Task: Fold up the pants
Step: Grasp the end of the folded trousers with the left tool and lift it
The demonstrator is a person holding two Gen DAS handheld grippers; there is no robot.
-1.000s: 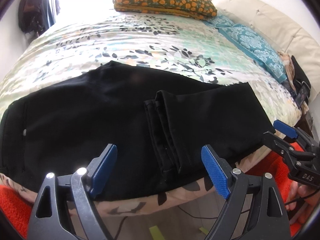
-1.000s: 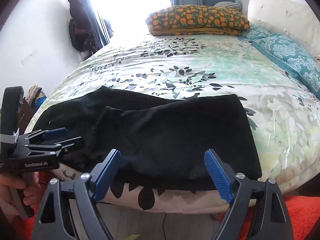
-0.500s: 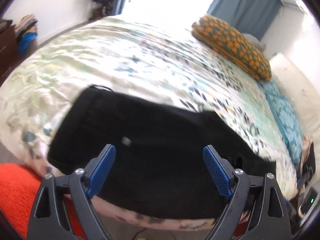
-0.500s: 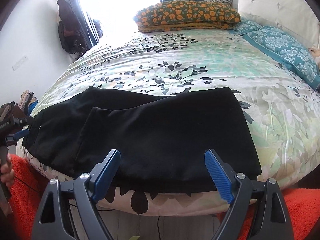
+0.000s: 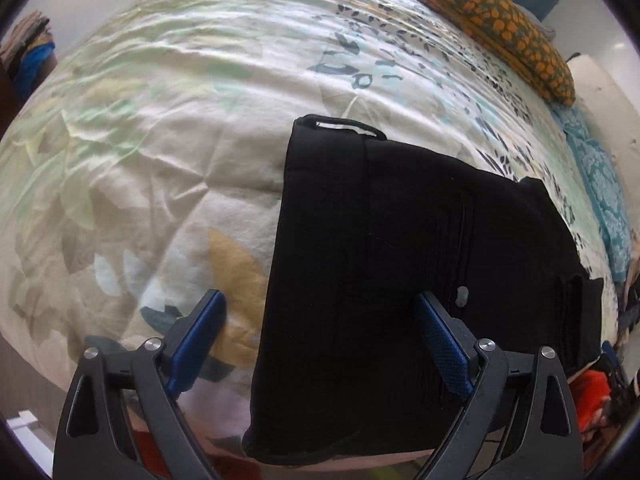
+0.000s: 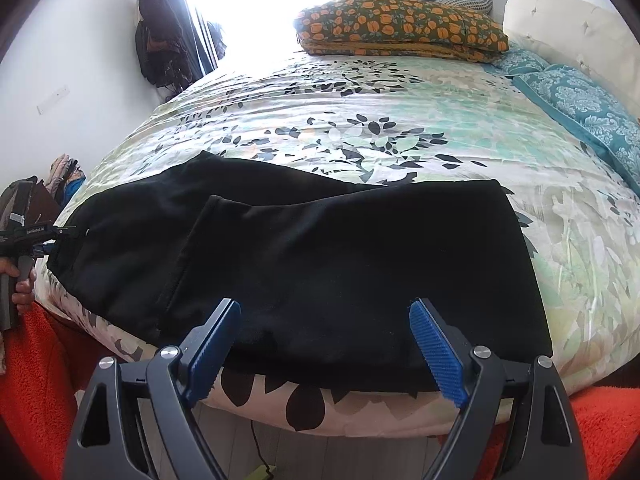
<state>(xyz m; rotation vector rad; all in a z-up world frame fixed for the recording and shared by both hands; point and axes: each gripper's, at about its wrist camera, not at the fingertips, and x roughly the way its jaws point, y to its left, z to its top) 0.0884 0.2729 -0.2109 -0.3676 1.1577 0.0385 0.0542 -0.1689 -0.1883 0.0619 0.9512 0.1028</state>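
Black pants (image 6: pixel 340 260) lie folded across the near edge of the bed, with the leg hems laid back over the upper part. In the left wrist view their waistband end (image 5: pixel 320 208) runs up the middle. My left gripper (image 5: pixel 320 346) hovers over the waistband's near corner with its jaws opening. One blue pad (image 5: pixel 196 340) is over the duvet and the other over the cloth; neither presses on it. From the right wrist view, the left gripper (image 6: pixel 48 238) is at the pants' far-left end, held by a hand (image 6: pixel 22 284). My right gripper (image 6: pixel 324 350) stands open above the folded edge.
A floral duvet (image 5: pixel 160 120) covers the bed. An orange-patterned pillow (image 6: pixel 400 28), teal pillows (image 6: pixel 580 100) and a cream headboard (image 6: pixel 568 24) sit at the far side. An orange-red rug (image 6: pixel 44 380) lies on the floor. Dark clothes (image 6: pixel 160 48) hang by the window.
My left gripper swept left along the pants from the leg hems to the waistband end, rolling as it went, and its jaws widened slightly. The right gripper edged a little nearer the fold.
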